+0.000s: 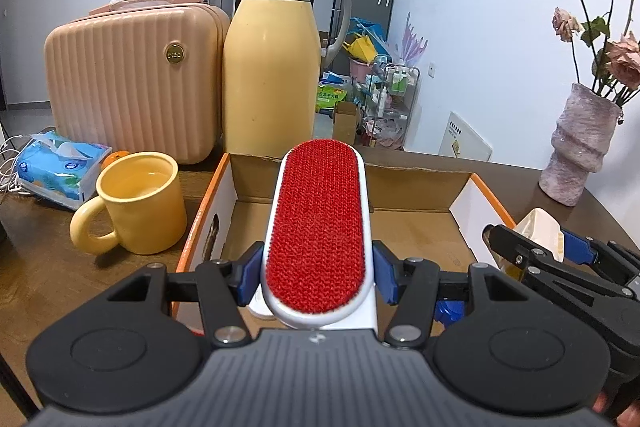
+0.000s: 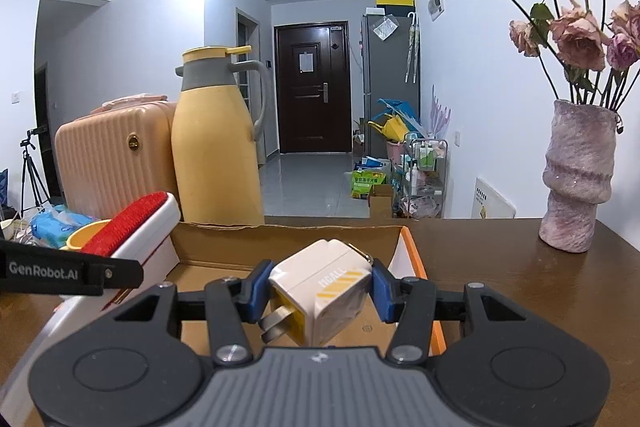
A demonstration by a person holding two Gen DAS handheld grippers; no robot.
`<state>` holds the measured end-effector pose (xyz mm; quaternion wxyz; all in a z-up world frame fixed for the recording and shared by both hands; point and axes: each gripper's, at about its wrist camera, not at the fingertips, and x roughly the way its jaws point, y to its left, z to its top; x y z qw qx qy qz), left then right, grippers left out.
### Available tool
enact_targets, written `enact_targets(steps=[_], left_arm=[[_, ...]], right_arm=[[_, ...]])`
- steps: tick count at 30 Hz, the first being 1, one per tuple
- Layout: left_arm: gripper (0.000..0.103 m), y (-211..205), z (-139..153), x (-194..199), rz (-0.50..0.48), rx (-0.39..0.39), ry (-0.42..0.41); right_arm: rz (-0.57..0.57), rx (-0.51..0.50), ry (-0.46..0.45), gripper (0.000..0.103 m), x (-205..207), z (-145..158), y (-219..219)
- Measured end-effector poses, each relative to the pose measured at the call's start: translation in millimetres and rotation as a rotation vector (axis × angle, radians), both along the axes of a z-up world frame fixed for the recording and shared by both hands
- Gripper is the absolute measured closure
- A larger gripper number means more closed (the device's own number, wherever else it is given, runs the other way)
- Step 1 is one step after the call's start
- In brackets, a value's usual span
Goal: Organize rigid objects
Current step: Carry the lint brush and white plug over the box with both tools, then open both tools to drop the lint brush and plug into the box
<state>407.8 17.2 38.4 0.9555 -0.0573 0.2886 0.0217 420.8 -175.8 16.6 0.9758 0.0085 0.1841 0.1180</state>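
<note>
My left gripper point(image 1: 316, 277) is shut on a white lint brush point(image 1: 318, 223) with a red pile face, held lengthwise above the open cardboard box point(image 1: 400, 183). The brush also shows at the left of the right wrist view as the lint brush point(image 2: 132, 223). My right gripper point(image 2: 318, 293) is shut on a cream-white plug adapter point(image 2: 320, 285) with yellow stripes and metal prongs, tilted, over the same cardboard box point(image 2: 288, 239). In the left wrist view the right gripper point(image 1: 536, 247) appears at the box's right wall with the adapter point(image 1: 540, 227) in it.
A yellow mug point(image 1: 138, 201), a tissue pack point(image 1: 60, 167), a peach ribbed case point(image 1: 132, 79) and a tall yellow thermos jug point(image 1: 272, 67) stand left of and behind the box. A pink vase point(image 2: 576, 183) of dried roses stands on the brown table point(image 2: 520, 279) at right.
</note>
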Motion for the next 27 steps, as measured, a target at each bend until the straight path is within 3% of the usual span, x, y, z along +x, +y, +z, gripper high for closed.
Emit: enact_targets(steps=[17,27], left_arm=[[0.047,6,-10,46,0.001,0.011,0.049],[0.047,15,-22,70,0.0,-0.015,0.126]], right_arm=[[0.013,-0.039,0.065,0.053,49,-4,13],[0.018,-0.067,0.106,0.053,65,-14,18]])
